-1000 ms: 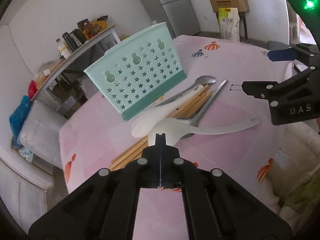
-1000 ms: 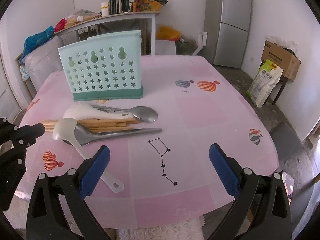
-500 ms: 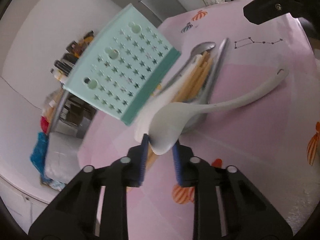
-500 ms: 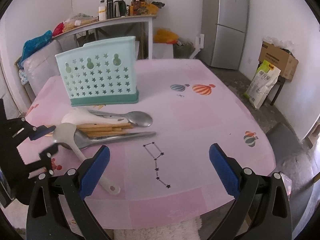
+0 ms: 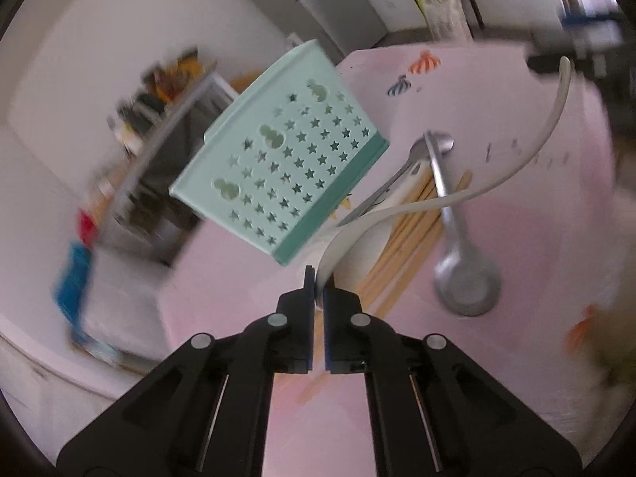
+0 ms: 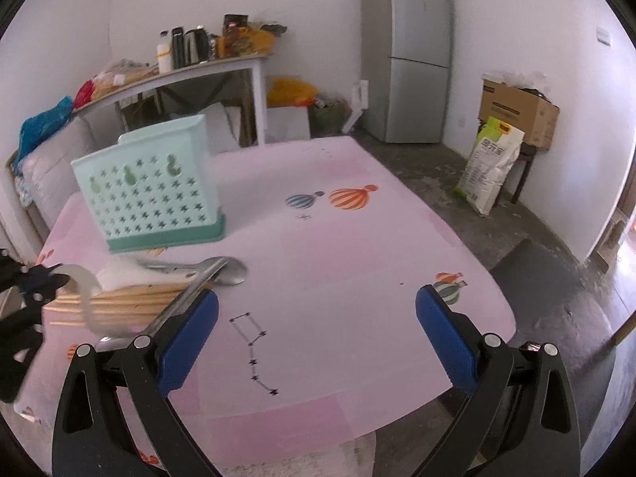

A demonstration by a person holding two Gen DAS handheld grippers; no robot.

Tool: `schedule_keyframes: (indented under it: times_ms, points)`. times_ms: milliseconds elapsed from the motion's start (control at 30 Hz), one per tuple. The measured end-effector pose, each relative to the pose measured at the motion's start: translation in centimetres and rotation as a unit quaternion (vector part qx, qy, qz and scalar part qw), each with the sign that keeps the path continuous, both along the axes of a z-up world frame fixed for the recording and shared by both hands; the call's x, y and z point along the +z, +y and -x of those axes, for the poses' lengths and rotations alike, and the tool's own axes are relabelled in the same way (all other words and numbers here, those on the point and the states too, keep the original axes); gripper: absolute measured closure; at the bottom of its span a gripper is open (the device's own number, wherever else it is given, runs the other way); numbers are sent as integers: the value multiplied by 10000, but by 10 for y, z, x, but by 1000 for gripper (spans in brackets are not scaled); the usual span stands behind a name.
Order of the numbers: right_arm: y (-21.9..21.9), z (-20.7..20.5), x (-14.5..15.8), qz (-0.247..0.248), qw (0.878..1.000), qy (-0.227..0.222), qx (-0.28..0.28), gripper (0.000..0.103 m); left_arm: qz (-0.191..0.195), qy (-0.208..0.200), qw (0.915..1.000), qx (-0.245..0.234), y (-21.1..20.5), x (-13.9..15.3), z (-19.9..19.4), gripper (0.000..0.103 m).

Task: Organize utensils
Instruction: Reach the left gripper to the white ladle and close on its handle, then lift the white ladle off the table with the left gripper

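Observation:
My left gripper (image 5: pixel 317 278) is shut on the bowl end of a white plastic spoon (image 5: pixel 493 183) and holds it above the table; the handle points away. In the right wrist view the spoon (image 6: pixel 85 298) shows blurred at the left. A mint-green star-pierced utensil holder (image 5: pixel 286 175) stands upright on the pink table (image 6: pixel 357 246), also in the right wrist view (image 6: pixel 155 198). In front of it lie wooden chopsticks (image 6: pixel 119 298), a second white spoon (image 6: pixel 119 270) and two metal spoons (image 5: pixel 461 278), (image 6: pixel 222 270). My right gripper (image 6: pixel 318 338) is open and empty over the near table edge.
A side table with bottles and a kettle (image 6: pixel 190 59) stands behind, a fridge (image 6: pixel 409 51) at the back right, a cardboard box (image 6: pixel 516 111) and a sack (image 6: pixel 489 167) on the right. A cushioned seat (image 6: pixel 39 175) borders the table's left.
My left gripper closed on the white spoon's bowl and lifted it off the pile, swinging its handle up and away. The right gripper drew nearer the table and stayed open.

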State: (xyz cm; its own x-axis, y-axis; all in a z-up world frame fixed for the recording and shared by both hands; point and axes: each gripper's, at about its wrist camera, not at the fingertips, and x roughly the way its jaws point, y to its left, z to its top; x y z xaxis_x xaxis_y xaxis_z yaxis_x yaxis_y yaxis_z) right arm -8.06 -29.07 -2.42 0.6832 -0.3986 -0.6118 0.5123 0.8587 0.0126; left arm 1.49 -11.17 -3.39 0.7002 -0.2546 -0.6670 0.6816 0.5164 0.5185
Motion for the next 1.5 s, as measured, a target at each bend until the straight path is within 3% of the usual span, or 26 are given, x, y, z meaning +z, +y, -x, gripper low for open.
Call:
schedule_keyframes:
  times_ms: [67, 100, 133, 267, 333, 433, 467, 600, 733, 767, 867, 900, 933, 967, 1000, 1033, 1100, 1133, 1167, 1233, 1500]
  points:
    - [-6, 2, 0, -33, 10000, -28, -76, 6, 448, 871, 9951, 135, 11, 12, -9, 101]
    - [-8, 3, 0, -47, 9999, -32, -97, 6, 683, 1395, 9877, 201, 18, 15, -15, 101]
    - [-10, 3, -1, -68, 9999, -35, -120, 6, 924, 2026, 9744, 318, 26, 15, -23, 101]
    - [-15, 3, -7, -163, 9997, -7, -155, 6, 1198, 3106, 9399, 752, 49, -9, -38, 101]
    - [-15, 3, -8, -219, 9997, 8, -141, 6, 1308, 3384, 9265, 995, 57, -24, -44, 101]
    - [-12, 1, -10, -271, 9996, 27, -75, 6, 1929, 3906, 8905, 1312, 71, -44, -58, 100]
    - [-10, 0, -11, -270, 9996, 32, -52, 6, 2066, 3920, 8855, 1400, 74, -45, -61, 98]
    - [-4, -2, -13, -289, 9995, 56, 59, 6, 2724, 3916, 8609, 1768, 93, -44, -64, 75]
    - [4, -4, -15, -329, 9992, 80, 196, 6, 3299, 3896, 8363, 2000, 114, -37, -58, 70]
    - [6, -5, -16, -339, 9991, 85, 252, 6, 3406, 3967, 8268, 2076, 118, -37, -54, 70]
    - [14, -7, -17, -339, 9985, 89, 412, 6, 3776, 4533, 7774, 2180, 129, -50, -46, 69]
    - [16, -9, -18, -339, 9984, 94, 450, 6, 3908, 4802, 7549, 2164, 128, -57, -41, 69]
    - [18, -10, -18, -343, 9982, 101, 483, 6, 4013, 4984, 7382, 2137, 126, -63, -39, 67]
    - [19, -11, -19, -352, 9980, 108, 508, 6, 4155, 5300, 7087, 2103, 120, -74, -36, 65]
    - [20, -12, -19, -372, 9978, 116, 533, 6, 4225, 5435, 6942, 2103, 116, -80, -34, 64]
    - [21, -12, -19, -388, 9977, 122, 550, 6, 4419, 5662, 6634, 2101, 110, -87, -34, 63]
    - [22, -12, -18, -378, 9976, 115, 569, 6, 4652, 5851, 6291, 2132, 103, -94, -35, 63]
    - [22, -11, -17, -353, 9977, 105, 569, 6, 4818, 5961, 6054, 2148, 100, -97, -36, 63]
    - [22, -10, -16, -339, 9978, 97, 567, 6, 4914, 6030, 5900, 2164, 97, -98, -37, 63]
    - [21, -7, -15, -327, 9980, 89, 537, 6, 5010, 6090, 5735, 2218, 96, -100, -37, 65]
    - [17, -4, -16, -379, 9981, 85, 477, 6, 5471, 5951, 5258, 2647, 104, -103, -40, 66]
